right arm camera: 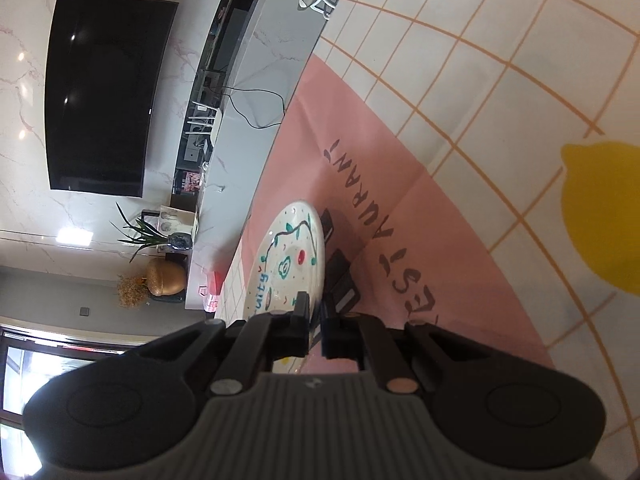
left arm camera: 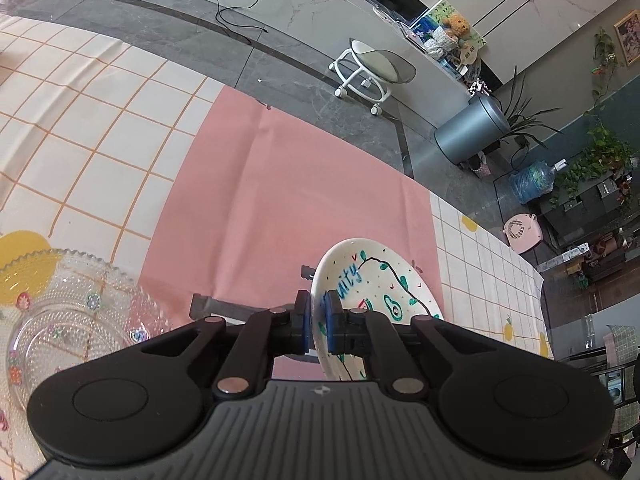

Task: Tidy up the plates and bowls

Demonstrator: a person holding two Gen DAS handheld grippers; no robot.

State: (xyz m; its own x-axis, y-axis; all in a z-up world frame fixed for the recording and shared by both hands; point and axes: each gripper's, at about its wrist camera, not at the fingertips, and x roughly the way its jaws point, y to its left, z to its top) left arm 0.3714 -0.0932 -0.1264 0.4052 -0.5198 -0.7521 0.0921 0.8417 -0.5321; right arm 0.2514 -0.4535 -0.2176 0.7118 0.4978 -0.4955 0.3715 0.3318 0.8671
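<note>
A white plate [left arm camera: 376, 292] painted with green vines and blue lettering is held tilted on edge over a pink mat [left arm camera: 280, 184]. My left gripper [left arm camera: 318, 320] is shut on its near rim, blue pads on either side. In the right wrist view the same plate [right arm camera: 288, 264] is seen edge-on, and my right gripper [right arm camera: 316, 320] is shut on its near rim beside the lettering. A clear glass plate [left arm camera: 72, 320] with small flower prints lies flat at the lower left. Dark bars [right arm camera: 340, 280] show right behind the white plate; I cannot tell what they are.
The table wears a cream checked cloth [left arm camera: 100, 120] with yellow lemon prints [right arm camera: 600, 216]. The pink mat [right arm camera: 360, 152] reaches the table's far edge. Beyond it lie a grey floor, a white wheeled stool [left arm camera: 368, 68] and a grey bin [left arm camera: 468, 132].
</note>
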